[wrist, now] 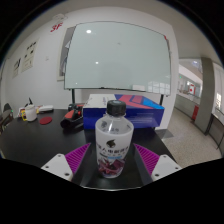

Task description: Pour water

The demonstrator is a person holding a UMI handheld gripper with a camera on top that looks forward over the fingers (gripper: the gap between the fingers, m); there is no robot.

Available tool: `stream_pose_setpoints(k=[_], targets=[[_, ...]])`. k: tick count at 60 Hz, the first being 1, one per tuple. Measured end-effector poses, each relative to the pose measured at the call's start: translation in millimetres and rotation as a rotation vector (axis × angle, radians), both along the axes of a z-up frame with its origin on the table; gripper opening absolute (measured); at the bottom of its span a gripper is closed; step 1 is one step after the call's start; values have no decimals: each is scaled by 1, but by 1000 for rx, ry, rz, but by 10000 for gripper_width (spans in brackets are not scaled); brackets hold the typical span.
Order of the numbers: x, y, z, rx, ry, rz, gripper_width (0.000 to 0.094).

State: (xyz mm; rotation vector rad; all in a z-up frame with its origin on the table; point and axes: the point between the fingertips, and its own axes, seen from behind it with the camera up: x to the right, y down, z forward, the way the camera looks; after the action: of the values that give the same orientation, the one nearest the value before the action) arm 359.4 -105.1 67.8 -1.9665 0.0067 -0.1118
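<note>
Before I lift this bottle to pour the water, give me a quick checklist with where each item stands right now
1. Bottle between the fingers: ok, it stands centred between the two pink pads.
2. Gripper closed firmly on the bottle: cannot tell, the pads sit right at its sides but pressure does not show.
3. Bottle upright: ok.
4. Cap off for pouring: not ok, a dark cap is still on.
5. Receiving cup located: cannot tell, a white cup sits far off across the table, but whether it is the target is unclear.
6. Path ahead: not ok, a blue box stands close behind the bottle.
</note>
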Motion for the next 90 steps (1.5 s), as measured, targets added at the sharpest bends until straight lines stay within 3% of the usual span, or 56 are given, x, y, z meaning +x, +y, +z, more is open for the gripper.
stream_pose_setpoints(k=[5, 9, 22, 31, 38, 49, 58, 66, 71, 79, 90], targets=[[3, 18, -8, 6, -5, 12, 760], [2, 23, -10, 20, 1, 4, 553], [4, 26, -7, 60, 3, -35, 399], [1, 26, -4, 52, -49, -69, 399], [2, 37, 28, 69, -139, -114, 398], [-20, 79, 135, 146, -467, -199, 400], [-90, 132, 224, 211, -806, -217, 399], [-190, 187, 263, 232, -1206, -136, 398], [-259, 220, 265, 248, -1455, -26, 397], [-351, 266, 223, 228, -1756, 179, 401], [-415, 301, 141, 155, -2056, 437, 402]])
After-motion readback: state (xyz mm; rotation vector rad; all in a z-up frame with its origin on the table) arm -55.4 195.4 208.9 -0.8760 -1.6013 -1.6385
